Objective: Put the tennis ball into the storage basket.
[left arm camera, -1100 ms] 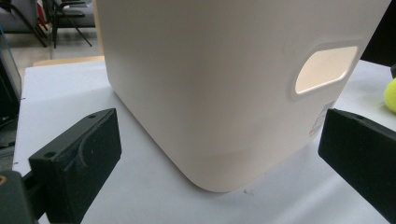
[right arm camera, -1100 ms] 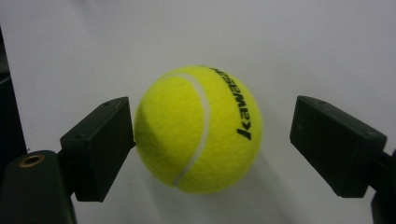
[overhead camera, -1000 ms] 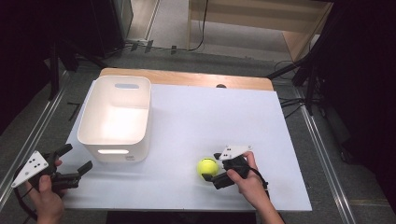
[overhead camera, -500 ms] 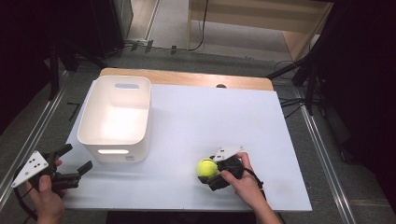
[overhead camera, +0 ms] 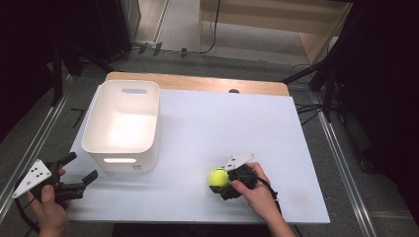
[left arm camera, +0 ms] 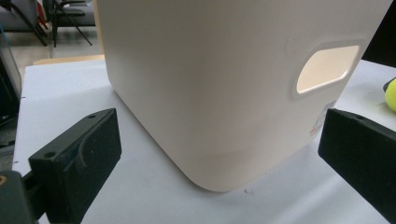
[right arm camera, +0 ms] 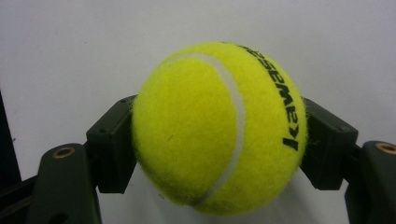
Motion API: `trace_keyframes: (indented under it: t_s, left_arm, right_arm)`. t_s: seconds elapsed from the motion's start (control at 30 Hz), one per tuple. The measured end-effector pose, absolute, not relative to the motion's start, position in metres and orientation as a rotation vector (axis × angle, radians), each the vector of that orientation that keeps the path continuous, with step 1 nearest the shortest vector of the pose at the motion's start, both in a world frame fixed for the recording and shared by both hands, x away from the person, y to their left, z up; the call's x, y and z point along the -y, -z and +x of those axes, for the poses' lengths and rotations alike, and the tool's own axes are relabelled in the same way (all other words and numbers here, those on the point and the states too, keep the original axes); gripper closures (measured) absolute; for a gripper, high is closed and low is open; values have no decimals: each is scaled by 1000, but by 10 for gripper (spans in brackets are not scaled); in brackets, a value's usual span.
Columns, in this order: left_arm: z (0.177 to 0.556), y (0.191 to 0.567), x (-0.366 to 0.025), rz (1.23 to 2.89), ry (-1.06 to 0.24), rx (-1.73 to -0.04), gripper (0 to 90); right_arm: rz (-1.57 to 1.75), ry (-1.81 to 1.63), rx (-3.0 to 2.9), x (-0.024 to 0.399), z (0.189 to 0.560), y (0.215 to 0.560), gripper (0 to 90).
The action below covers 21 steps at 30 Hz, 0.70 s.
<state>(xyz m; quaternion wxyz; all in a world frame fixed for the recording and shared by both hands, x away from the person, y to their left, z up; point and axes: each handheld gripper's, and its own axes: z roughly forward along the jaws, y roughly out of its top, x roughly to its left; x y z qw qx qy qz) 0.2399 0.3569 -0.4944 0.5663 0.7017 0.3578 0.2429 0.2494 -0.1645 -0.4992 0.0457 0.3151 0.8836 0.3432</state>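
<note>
The fuzzy yellow-green tennis ball with its white seam and black lettering (right arm camera: pixel 219 128) is caught between the two black jaws of the right gripper (right arm camera: pixel 219 140), which have just been closing and now press on it from either side at its widest part. Seen from the high view, the ball (overhead camera: pixel 218 177) sits on the white desk top (overhead camera: pixel 222 128) near the front edge, right of the middle, with the right gripper (overhead camera: pixel 221 183) wrapped round it and the person's right hand (overhead camera: pixel 257 192) behind. This should be an easy thing to carry: light, springy, with a felt nap that gives the pads plenty of friction (though a round ball can squirt out if the squeeze sits off its middle, and this one looks square across the equator). Nothing fragile here, so a firm grip will do no harm. Moving outward, the white plastic bin with cut-out handles (overhead camera: pixel 122 126) stands open-topped by the left edge of the desk, well apart from the ball, with bare white surface between them, so I judge the way across to be unobstructed apart from the bin's tall rim. The left gripper (overhead camera: pixel 79 173) hangs at the front left corner, jaws wide apart and holding nothing, pointed at the bin's near wall (left arm camera: pixel 224 88).
</note>
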Motion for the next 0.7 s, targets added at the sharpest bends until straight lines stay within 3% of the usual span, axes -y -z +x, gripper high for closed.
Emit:
trace_keyframes:
  t_s: [0.7]
  left_arm:
    - [239,494,-357,1643,-569,-837,0]
  right_arm:
    - [954,-1129,-2676,167,264,471,235]
